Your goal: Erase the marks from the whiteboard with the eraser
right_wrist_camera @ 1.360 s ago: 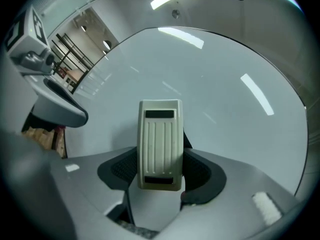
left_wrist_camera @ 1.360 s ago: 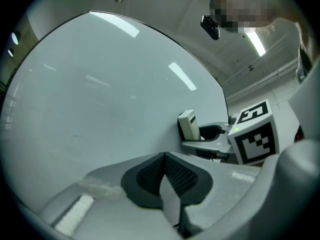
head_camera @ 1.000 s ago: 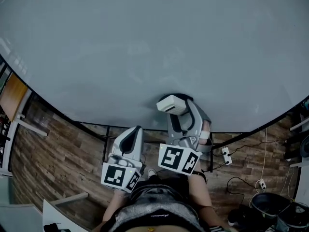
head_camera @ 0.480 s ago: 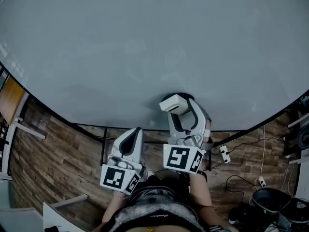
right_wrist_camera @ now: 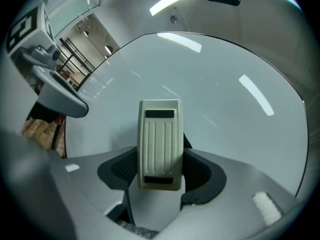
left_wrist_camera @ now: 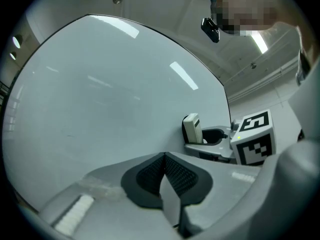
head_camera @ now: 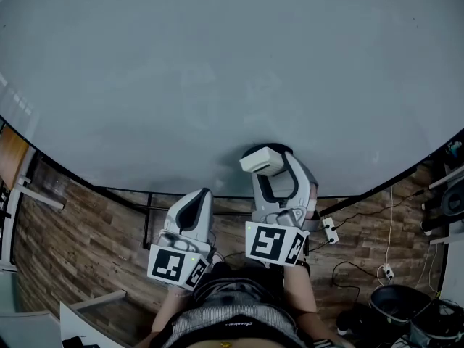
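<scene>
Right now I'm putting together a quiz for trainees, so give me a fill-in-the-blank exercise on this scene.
1. The right gripper is clamped on the ____.
2. The left gripper has its jaws ____, with nothing between them.
3. In the head view, both grippers are near the ____ edge of the whiteboard.

Missing words: eraser; shut; bottom.

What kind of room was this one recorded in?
Probably an indoor office or lab: a large white whiteboard on a black frame, brown wood-plank flooring, and white power strips with trailing cables.
</scene>
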